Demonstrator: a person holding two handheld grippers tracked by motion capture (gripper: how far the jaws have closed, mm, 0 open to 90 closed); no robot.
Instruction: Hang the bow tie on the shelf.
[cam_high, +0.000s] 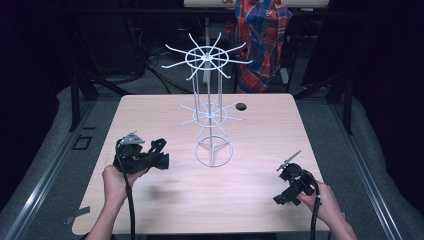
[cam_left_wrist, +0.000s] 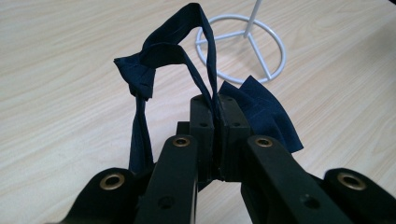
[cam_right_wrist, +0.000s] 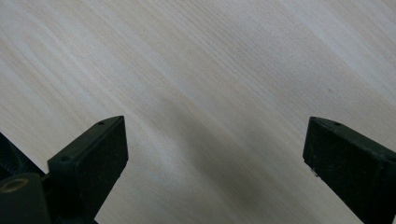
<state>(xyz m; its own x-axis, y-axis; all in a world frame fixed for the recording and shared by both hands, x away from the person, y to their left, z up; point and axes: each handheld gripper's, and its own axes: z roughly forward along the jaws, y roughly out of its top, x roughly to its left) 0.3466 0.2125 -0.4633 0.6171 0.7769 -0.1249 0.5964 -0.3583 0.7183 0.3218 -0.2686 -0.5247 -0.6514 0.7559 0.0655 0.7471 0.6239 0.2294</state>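
Item: navy cloth strip (cam_left_wrist: 154, 60), knotted loop, pinched in left claw (cam_left_wrist: 214, 105) low over surface (cam_high: 165, 200), near wire rack (cam_high: 210, 107) base. Right claw (cam_right_wrist: 215, 140) spread, empty. Step: strip held, pre-hang. Next, prob.: lift loop onto rack arm w/o snagging

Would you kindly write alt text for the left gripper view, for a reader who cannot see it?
The left tool, its black jaws shut, pinches a loop of dark blue cloth above a light wooden table. The round base of a white wire rack stands on the table just beyond.
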